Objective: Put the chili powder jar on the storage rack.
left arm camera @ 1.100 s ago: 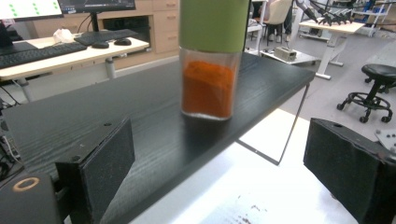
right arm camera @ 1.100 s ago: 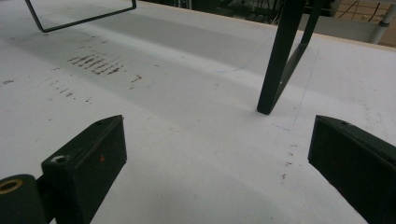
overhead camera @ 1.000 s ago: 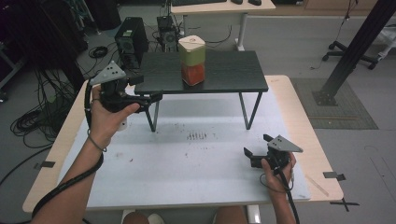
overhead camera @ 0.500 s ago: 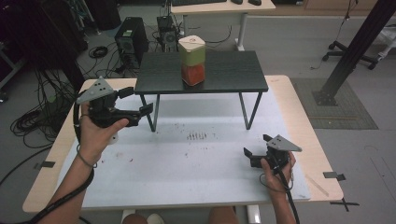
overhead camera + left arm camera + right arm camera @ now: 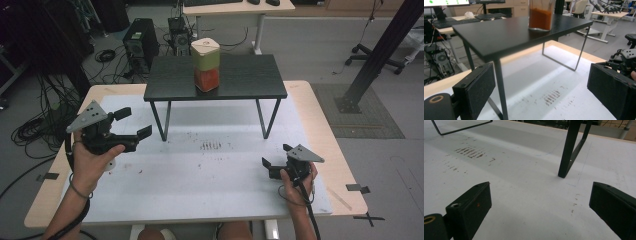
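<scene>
Black stand [image 5: 235, 80] on the white desk [image 5: 200, 175] carries a jar [image 5: 206, 65] of orange filling. Left tool [image 5: 131, 124], jaws apart and empty, hangs beside the stand's left leg; right tool [image 5: 276, 156], likewise released, rests low at the desk's right.

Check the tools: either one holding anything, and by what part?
Nothing held. The left tool is open with its jaws spread, short of the black stand. The right tool is open, jaws spread above the white mat. The container stands untouched on the stand.
</scene>
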The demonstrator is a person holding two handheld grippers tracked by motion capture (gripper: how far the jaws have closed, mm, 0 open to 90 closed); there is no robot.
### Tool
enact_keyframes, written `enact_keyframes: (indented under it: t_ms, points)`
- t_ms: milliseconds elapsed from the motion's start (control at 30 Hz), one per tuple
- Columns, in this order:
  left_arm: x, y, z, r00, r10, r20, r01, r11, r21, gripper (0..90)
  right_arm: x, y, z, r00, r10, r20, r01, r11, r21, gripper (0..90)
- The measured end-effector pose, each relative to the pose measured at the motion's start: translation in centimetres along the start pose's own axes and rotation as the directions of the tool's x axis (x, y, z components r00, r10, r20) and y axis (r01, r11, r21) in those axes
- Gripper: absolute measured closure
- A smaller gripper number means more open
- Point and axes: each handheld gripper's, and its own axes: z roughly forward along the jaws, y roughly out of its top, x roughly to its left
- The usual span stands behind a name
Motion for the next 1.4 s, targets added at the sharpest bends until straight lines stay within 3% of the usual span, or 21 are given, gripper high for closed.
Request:
enact_keyframes:
  t_ms: [300,667,1133,1400]
  points:
    - [0.9,-2.3,-1.7,0.9989,-0.034,-0.033,0.034,0.9993,-0.016,8.4,0.3,0.1,0.3,0.9995,-0.03,-0.01,0.03,0.999,0.021,4.0]
    - [1.8,-3.4,-3.3,0.9979,-0.024,-0.06,0.022,0.9992,-0.033,8.4,0.4,0.1,0.4,0.9995,-0.031,0.001,0.031,0.999,0.043,4.0]
    - [3.0,-4.7,-3.5,0.9983,-0.015,-0.056,0.013,0.9993,-0.034,8.4,0.6,0.2,0.6,0.9985,-0.054,-0.004,0.054,0.997,0.064,4.0]
    - [3.3,-5.9,-3.3,0.9981,-0.033,-0.052,0.031,0.9987,-0.04,8.4,0.6,0.2,0.7,0.9981,-0.062,-0.007,0.062,0.996,0.07,4.0]
